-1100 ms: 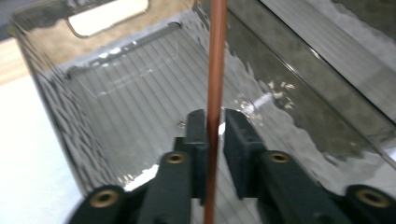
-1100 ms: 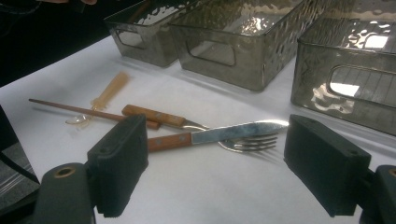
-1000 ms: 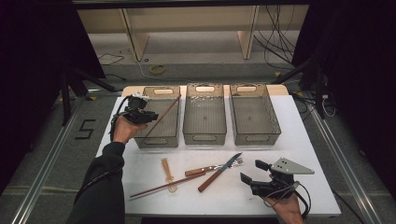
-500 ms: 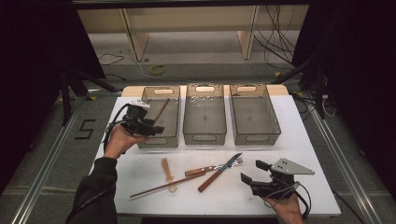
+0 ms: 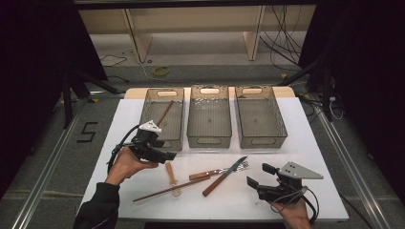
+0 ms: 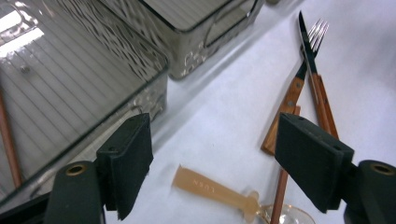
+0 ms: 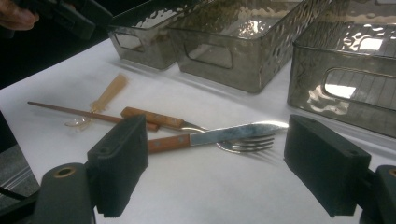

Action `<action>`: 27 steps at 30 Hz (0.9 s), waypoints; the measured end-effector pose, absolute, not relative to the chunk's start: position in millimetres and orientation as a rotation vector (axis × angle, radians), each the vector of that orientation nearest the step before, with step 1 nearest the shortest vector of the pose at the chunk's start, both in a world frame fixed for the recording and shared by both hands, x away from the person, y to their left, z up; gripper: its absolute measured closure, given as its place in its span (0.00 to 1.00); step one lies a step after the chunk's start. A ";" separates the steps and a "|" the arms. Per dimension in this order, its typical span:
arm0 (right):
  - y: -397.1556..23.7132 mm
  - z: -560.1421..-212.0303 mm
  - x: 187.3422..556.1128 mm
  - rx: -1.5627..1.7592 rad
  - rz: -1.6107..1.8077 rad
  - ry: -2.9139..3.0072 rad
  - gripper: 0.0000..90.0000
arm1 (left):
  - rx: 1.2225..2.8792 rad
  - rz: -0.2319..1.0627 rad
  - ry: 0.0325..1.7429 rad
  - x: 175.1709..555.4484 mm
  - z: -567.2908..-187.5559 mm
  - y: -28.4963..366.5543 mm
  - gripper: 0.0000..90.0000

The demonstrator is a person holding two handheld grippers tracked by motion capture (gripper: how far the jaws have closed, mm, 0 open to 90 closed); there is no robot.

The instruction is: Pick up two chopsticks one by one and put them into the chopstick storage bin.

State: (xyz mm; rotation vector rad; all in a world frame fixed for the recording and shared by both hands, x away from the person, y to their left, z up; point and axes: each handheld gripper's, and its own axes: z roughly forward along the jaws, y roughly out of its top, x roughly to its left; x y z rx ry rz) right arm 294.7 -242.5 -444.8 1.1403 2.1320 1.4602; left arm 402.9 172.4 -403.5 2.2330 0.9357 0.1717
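The right gripper (image 5: 258, 175), lower right of the high view, has its jaws open and empty. At centre lie a knife (image 5: 224, 175), fork (image 5: 217, 172), chopstick (image 5: 165, 190) and a clear spoon (image 6: 219, 192) whose embossed handle lettering is unreadable. The left gripper (image 5: 167, 154), jaws apart and empty, is above the spoon. Farther up stand three bins (image 5: 208, 138); the left one holds a second chopstick (image 5: 165, 113). A floor marking (image 5: 87, 132) reads "5".

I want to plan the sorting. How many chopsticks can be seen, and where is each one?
2. One chopstick leans inside the left bin. The other chopstick lies on the white table, across the plastic spoon, left of the fork and knife. No others are visible.
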 end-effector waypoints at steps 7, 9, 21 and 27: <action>-243.2 -445.0 295.1 1.145 1.457 2.132 0.25 | 2.282 0.134 0.926 393.6 -412.9 171.7 0.28; -243.5 -445.0 295.4 1.147 1.456 2.131 0.25 | 2.305 0.132 0.917 391.3 -415.3 171.7 0.28; -243.4 -445.0 295.5 1.148 1.455 2.130 0.25 | 2.373 0.111 0.894 376.5 -422.5 169.5 0.28; -242.7 -445.3 295.6 1.148 1.453 2.130 0.25 | 2.412 0.112 0.882 370.6 -426.3 166.6 0.26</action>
